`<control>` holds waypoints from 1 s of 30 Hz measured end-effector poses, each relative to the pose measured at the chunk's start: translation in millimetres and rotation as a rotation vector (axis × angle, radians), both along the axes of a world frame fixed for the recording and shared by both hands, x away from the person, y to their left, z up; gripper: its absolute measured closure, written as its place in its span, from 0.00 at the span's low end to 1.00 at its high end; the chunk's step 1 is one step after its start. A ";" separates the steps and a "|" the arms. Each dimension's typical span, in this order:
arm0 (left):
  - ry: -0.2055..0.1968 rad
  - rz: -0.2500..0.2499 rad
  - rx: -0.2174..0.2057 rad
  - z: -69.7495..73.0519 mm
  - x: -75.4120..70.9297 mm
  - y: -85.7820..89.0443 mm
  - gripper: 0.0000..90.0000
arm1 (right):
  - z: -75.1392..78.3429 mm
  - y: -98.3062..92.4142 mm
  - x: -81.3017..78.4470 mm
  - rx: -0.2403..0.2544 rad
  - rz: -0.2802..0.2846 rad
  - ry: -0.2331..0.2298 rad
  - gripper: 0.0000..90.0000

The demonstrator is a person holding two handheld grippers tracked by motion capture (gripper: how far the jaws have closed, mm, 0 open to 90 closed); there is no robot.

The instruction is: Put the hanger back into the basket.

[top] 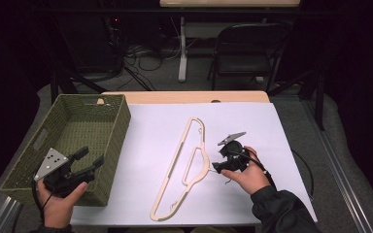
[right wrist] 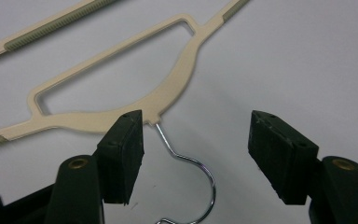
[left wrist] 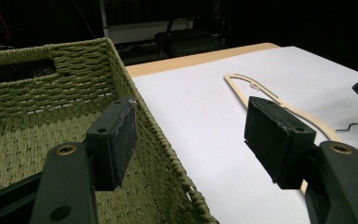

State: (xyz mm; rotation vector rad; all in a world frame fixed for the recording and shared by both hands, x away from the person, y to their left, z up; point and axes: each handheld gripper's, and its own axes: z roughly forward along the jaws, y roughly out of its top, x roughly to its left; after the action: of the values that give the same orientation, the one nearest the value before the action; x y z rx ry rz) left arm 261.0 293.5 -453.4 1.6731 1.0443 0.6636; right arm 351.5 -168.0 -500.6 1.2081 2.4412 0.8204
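Work in hand: the right tool (top: 217,167) reaching for the cream plastic clothes hanger with a bent wire hook (top: 187,162), which lies flat on the white sheet covering the bench (top: 257,126).
Key relation: in the right tool's view the wire hook (right wrist: 191,170) lies between the two jaws, and the hanger's neck sits just ahead of the left jaw.
Long axis: in the high view it runs from near-left to far-right across the sheet, hook pointing toward the right hand (top: 247,177).
Nearer hand: the right, clearly; the left tool (top: 90,160) hovers well apart, over the rim of the green woven basket (top: 121,121).
Right tool: jaws wide, nothing gripped.
Left tool: jaws wide, empty.
Writing: no brand or label can be read.
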 end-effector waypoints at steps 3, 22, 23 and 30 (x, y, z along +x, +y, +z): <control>-0.001 0.000 -0.001 0.1 0.0 0.3 0.38 | 3.2 2.3 0.9 -0.042 0.017 0.046 0.40; 0.005 -0.005 -0.004 0.2 0.4 0.0 0.38 | -9.3 28.0 10.4 -0.079 0.066 0.109 0.40; 0.005 -0.005 -0.004 0.2 0.4 0.0 0.38 | -9.3 28.0 10.4 -0.079 0.066 0.109 0.40; 0.008 -0.005 -0.004 0.1 0.6 -0.3 0.38 | -9.2 32.0 13.0 -0.148 0.075 0.191 0.40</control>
State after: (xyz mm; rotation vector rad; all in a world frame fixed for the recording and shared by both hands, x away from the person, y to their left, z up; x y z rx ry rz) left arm 261.6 293.2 -453.3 1.6755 1.0457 0.6514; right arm 364.5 -136.1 -509.8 1.1955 2.6601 0.5536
